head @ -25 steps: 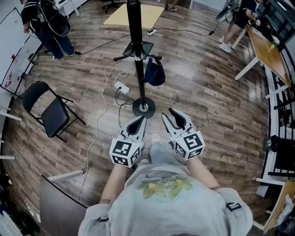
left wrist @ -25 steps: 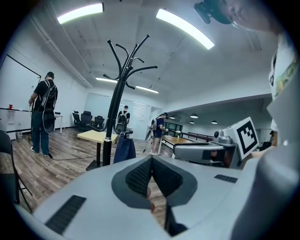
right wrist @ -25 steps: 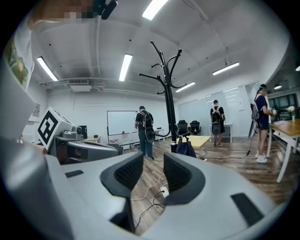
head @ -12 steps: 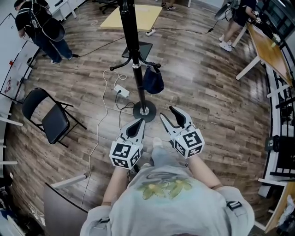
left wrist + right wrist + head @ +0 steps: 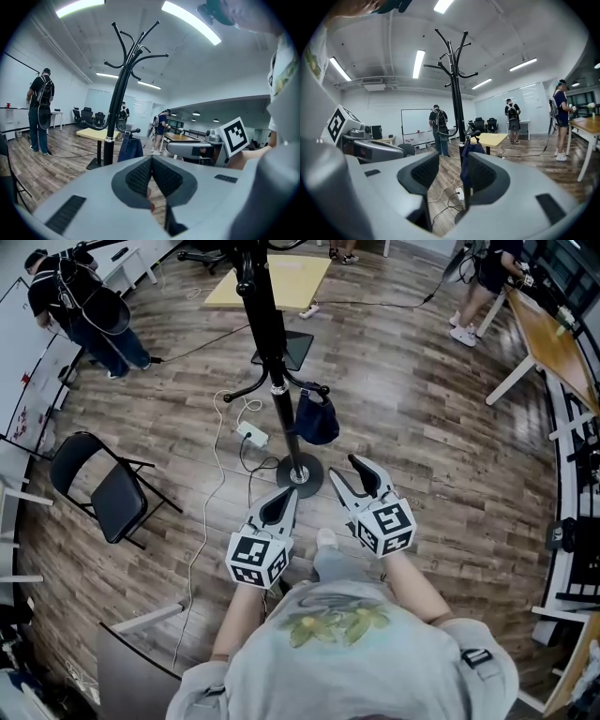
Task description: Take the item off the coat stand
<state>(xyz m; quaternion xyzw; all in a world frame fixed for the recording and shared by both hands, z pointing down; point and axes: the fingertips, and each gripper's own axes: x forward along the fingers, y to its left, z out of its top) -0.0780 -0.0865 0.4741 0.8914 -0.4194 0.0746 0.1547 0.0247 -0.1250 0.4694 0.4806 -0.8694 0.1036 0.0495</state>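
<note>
Right gripper (image 5: 343,467) jaws opening, nothing between. Left gripper (image 5: 289,493) pressed together, empty. Dark blue bag (image 5: 316,418) hangs from coat stand (image 5: 272,371) low hook.

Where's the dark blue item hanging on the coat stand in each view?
Head view: dark blue item sits upper centre, hanging just right of the pole.
Left gripper view: left of centre, right of the pole.
Right gripper view: near centre, right of the pole.
Shared landmark: the black coat stand pole.
</note>
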